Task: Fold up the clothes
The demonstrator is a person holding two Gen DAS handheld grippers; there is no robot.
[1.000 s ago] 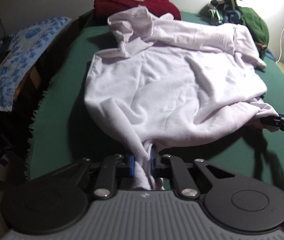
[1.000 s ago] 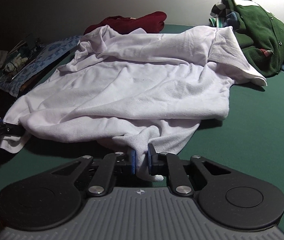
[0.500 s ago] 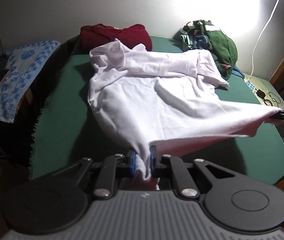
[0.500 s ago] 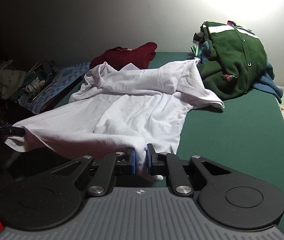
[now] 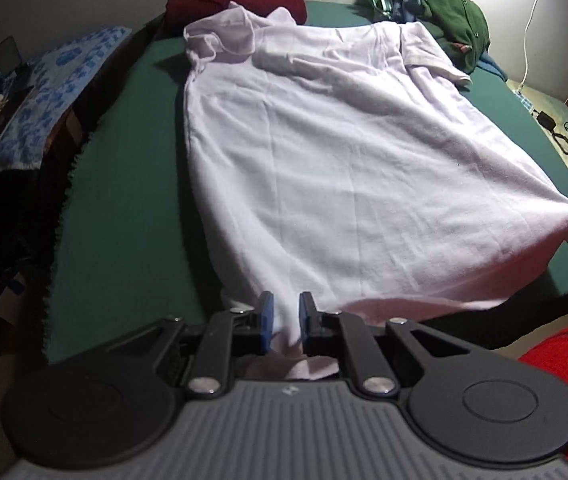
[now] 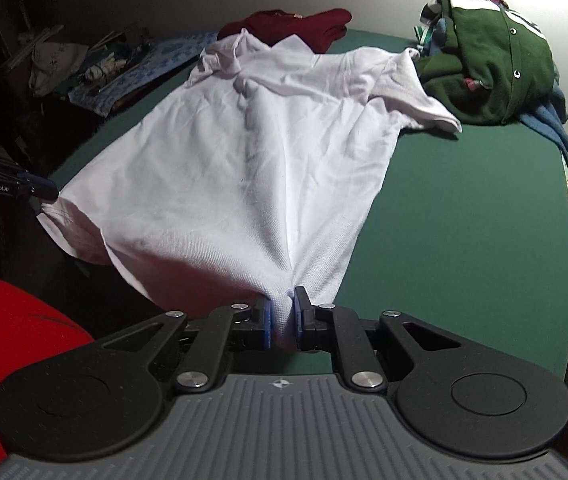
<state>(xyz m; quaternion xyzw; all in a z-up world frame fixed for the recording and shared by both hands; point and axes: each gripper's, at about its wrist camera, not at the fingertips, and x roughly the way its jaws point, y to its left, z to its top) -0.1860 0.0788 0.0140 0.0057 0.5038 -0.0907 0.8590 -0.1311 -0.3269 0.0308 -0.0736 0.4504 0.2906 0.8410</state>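
Fingers [image 5: 267, 322]: left gripper [image 5: 283, 320] and right gripper [image 6: 283, 318] each clamped on a bottom corner of the white shirt [image 5: 344, 168]. Green table [image 6: 464, 220]: shirt spread flat, hem lifted. Far edge: green jacket [image 6: 500, 68], maroon garment [image 5: 244, 0]

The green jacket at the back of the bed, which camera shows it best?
The right wrist view. There the green jacket sits large and well lit, with its snap buttons and white stripe visible, heaped beside the white shirt. In the left wrist view the jacket is a smaller, glare-washed heap at the top edge, partly behind the shirt's sleeve.
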